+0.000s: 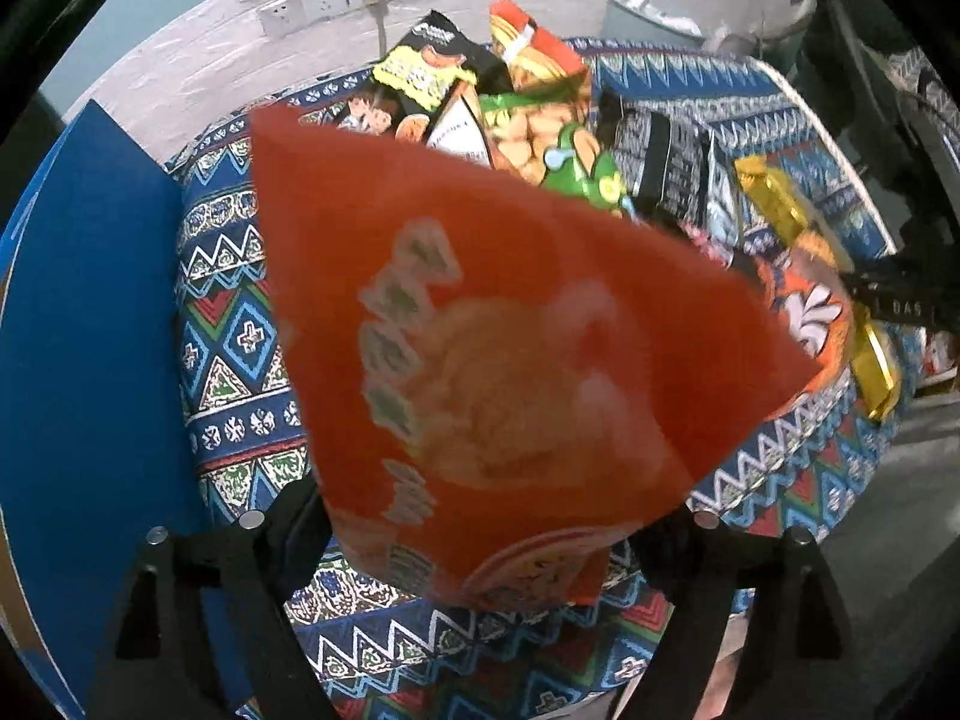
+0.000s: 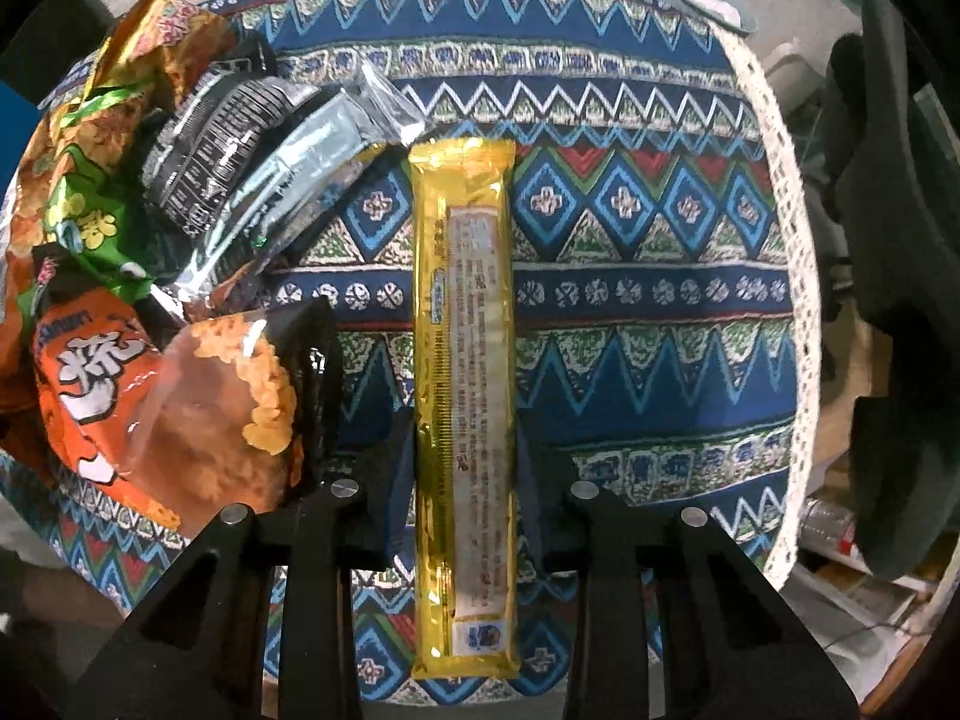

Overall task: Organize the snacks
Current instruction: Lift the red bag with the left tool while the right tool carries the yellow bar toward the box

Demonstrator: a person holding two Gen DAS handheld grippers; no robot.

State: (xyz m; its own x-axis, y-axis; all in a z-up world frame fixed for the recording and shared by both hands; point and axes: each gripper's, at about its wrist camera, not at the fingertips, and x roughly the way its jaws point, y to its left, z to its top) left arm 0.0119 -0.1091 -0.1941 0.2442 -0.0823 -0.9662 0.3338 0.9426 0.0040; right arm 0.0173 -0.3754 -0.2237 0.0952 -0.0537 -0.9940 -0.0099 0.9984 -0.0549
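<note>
Snacks everywhere: one long gold foil-wrapped bar (image 2: 465, 408) pinched in the right fingers (image 2: 462, 480); left fingers (image 1: 480, 540) spread wide around one blurry, seemingly loose, orange bag (image 1: 492, 360), writing unreadable.

Right of the gold packet (image 2: 465, 396) the patterned cloth (image 2: 648, 276) lies bare to its lace edge. Left, a snack pile (image 2: 180, 228) crowds in; a blue box (image 1: 90, 312) walls the far left.

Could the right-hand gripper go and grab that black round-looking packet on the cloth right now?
Probably not yet. The right gripper is already shut on the long gold packet, so its jaws are taken. The black packet lies exposed at the top of the snack pile, so once the gold one is put down, the way looks free.
</note>
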